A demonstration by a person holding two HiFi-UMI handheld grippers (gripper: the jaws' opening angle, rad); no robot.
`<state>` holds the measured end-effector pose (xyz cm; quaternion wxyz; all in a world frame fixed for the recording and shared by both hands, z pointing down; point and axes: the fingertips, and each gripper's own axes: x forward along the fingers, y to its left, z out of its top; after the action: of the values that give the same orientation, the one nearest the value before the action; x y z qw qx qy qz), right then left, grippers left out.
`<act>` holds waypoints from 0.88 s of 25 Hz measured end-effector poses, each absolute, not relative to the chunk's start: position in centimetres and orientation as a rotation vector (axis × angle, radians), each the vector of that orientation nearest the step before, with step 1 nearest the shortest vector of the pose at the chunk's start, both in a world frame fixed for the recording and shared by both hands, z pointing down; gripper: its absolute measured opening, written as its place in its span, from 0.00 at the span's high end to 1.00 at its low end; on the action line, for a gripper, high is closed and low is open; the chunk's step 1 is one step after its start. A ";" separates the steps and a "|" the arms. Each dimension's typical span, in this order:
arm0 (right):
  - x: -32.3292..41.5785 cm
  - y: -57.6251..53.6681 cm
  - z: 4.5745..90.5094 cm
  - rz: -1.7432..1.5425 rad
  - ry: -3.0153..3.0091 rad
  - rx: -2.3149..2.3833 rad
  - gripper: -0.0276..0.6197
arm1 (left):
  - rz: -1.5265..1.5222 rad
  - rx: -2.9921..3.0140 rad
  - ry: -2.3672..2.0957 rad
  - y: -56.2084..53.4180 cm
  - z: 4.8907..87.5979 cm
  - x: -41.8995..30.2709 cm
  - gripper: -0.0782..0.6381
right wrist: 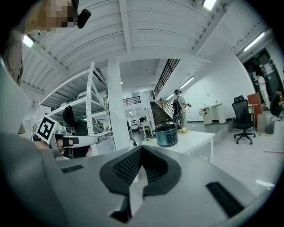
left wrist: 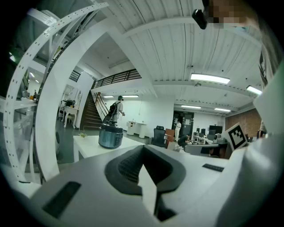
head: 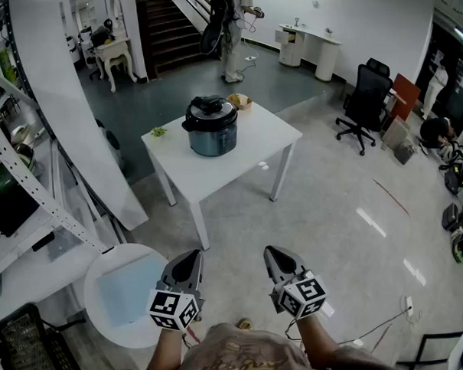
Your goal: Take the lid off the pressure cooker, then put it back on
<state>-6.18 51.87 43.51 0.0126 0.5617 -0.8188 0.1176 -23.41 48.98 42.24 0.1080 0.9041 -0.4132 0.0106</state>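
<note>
The grey left tongs (head: 193,255) and right tongs (head: 270,252) bore black-and-white marker cubes (head: 174,309). The person wore a brown printed shirt (head: 243,358).

The head view looks from above the person, forward and steeply down, at a white table (head: 262,138) well ahead, with the left gripper (head: 190,259) and right gripper (head: 275,255) close at the bottom edge. The left gripper view sits low and roughly level, facing that table from well back, so the table lies left of centre. The right gripper view faces likewise, with the table right of centre. All three share the table, the pressure cooker (head: 211,127) on it and the staircase (head: 163,30) beyond it.
</note>
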 end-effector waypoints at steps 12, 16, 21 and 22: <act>-3.1 52.8 44.3 0.416 -2.596 1.720 0.96 | 0.042 2.643 -1.267 49.1 42.6 -20.9 0.89; -2.0 52.5 45.5 0.443 -2.596 1.691 0.96 | 0.055 2.638 -1.302 48.3 43.1 -20.0 0.89; -1.2 51.1 46.6 0.464 -2.605 1.668 0.96 | 0.052 2.640 -1.325 46.8 43.1 -18.9 0.89; -1.1 50.6 46.7 0.463 -2.609 1.660 0.96 | 0.052 2.643 -1.325 46.3 43.1 -18.7 0.89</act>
<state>-1.13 50.60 46.71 0.0074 0.5310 -0.8343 0.1481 -18.68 46.32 43.12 0.0923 0.8899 -0.4464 0.0177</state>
